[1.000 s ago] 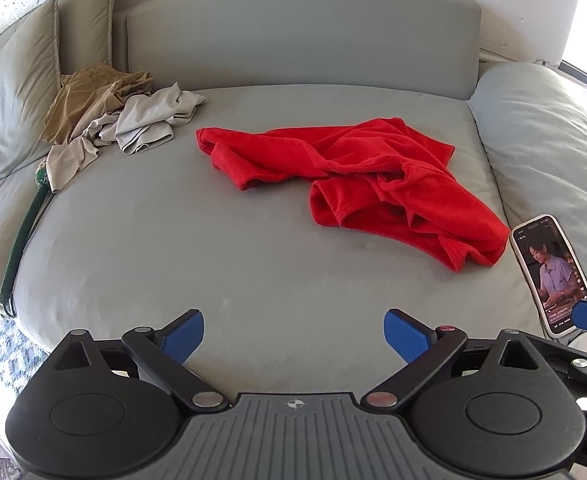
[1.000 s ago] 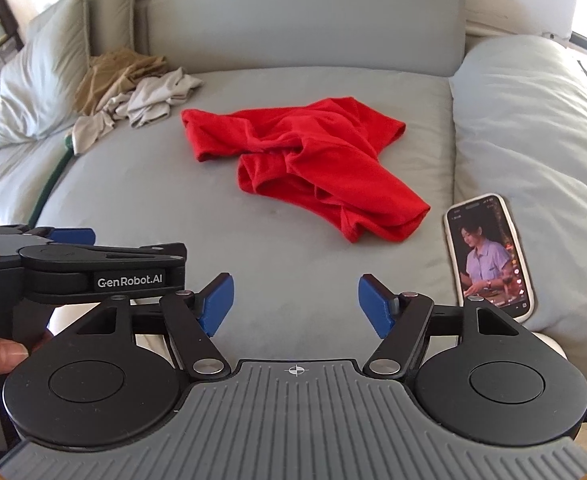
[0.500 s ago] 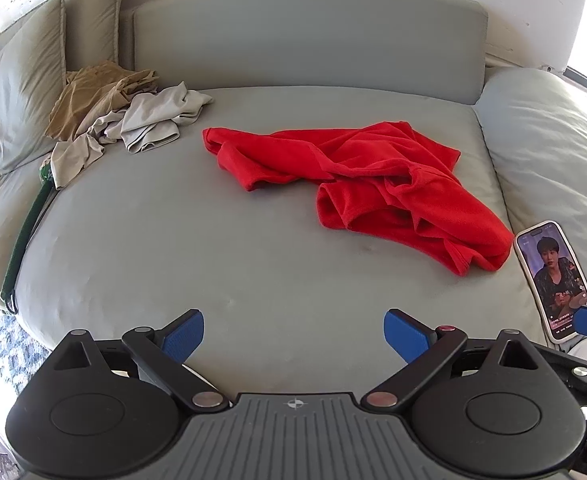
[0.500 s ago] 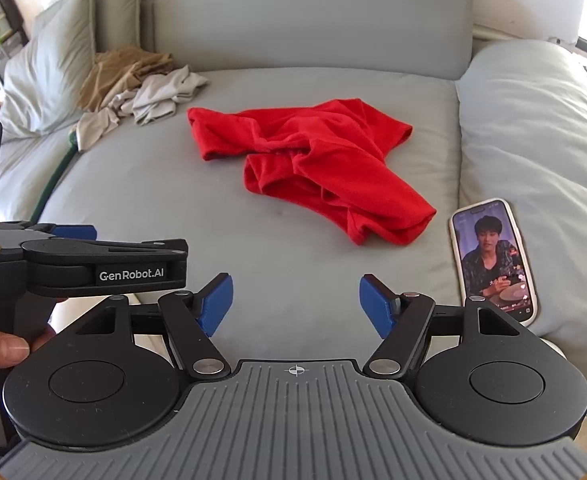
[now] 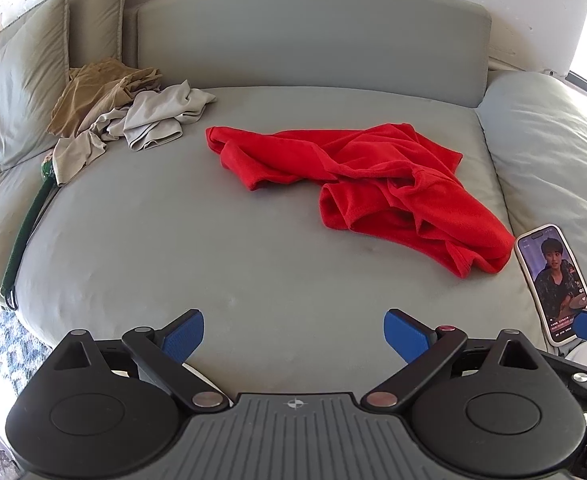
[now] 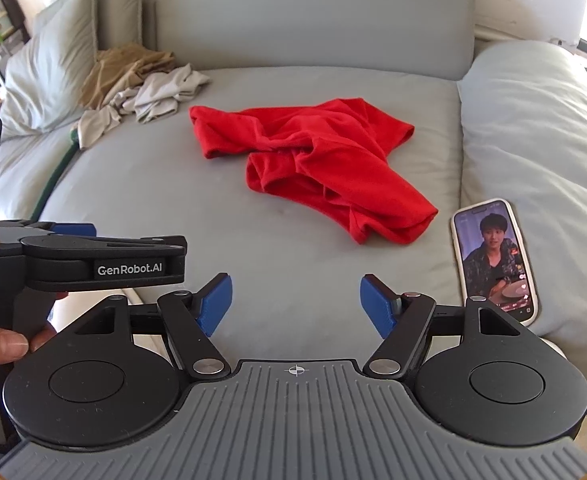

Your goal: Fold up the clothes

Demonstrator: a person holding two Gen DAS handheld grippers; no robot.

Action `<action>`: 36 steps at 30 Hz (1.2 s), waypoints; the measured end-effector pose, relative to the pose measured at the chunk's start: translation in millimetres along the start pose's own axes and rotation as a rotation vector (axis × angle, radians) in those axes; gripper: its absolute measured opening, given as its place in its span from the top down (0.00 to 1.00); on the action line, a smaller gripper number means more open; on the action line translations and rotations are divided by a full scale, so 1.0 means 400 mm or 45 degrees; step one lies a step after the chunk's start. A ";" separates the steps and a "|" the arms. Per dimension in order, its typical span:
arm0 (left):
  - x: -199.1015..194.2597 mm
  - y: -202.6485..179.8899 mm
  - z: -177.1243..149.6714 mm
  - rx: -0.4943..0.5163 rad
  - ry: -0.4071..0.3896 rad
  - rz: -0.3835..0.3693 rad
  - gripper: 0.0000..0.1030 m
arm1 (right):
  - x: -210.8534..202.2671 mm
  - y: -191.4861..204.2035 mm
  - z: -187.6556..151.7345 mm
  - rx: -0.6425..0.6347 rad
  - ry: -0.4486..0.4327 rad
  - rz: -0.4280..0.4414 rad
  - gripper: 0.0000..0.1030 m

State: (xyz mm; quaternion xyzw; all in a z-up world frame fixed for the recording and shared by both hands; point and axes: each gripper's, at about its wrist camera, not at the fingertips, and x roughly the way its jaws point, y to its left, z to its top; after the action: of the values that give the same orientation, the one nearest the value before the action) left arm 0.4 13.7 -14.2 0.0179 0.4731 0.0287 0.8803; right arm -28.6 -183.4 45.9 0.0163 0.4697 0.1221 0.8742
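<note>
Both tongs held wide apart, nothing gripped.
The red shirt [image 5: 357, 184] is left crumpled mid-sofa [image 5: 173, 240], seemingly to be reached by the left gripper [image 5: 295, 334] and right gripper [image 6: 296, 300].

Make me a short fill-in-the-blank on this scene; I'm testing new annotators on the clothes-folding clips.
1. The crumpled shirt in the middle of the sofa seat is ____.
2. Both the left gripper and the right gripper are ____.
3. The phone leans against the cushion with its screen ____.

Missing words: red; open; lit
</note>
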 end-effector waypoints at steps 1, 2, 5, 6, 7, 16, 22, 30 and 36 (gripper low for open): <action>0.000 0.000 0.000 0.000 0.000 -0.001 0.06 | 0.000 0.000 0.000 -0.001 0.001 0.000 0.29; 0.000 -0.001 0.000 0.001 0.001 -0.002 0.06 | 0.000 0.000 0.000 -0.001 0.001 0.000 0.29; 0.001 -0.002 0.000 0.002 0.002 -0.004 0.06 | 0.000 0.000 0.001 -0.002 0.003 -0.002 0.29; 0.002 -0.003 0.000 0.002 0.004 -0.005 0.06 | 0.001 0.000 0.001 -0.002 0.004 -0.001 0.29; 0.003 -0.004 0.000 0.003 0.006 -0.006 0.06 | 0.001 0.000 0.001 -0.002 0.006 -0.001 0.29; 0.006 -0.004 0.003 0.002 0.006 -0.006 0.06 | 0.003 0.001 0.003 -0.007 0.011 -0.004 0.28; 0.016 0.001 0.002 -0.008 0.019 -0.001 0.06 | 0.011 -0.002 0.006 -0.005 0.021 -0.007 0.28; 0.079 0.031 -0.005 -0.066 0.072 0.009 0.06 | 0.054 -0.036 0.002 0.049 0.061 -0.029 0.25; 0.134 0.060 -0.006 -0.126 0.096 -0.005 0.08 | 0.108 -0.077 0.000 0.060 0.009 -0.029 0.24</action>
State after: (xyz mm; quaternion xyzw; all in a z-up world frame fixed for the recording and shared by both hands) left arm 27.1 41.4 -58.8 -0.0275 0.5040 0.0510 0.8618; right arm 0.3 -203.3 6.2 0.0312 0.4758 0.1009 0.8732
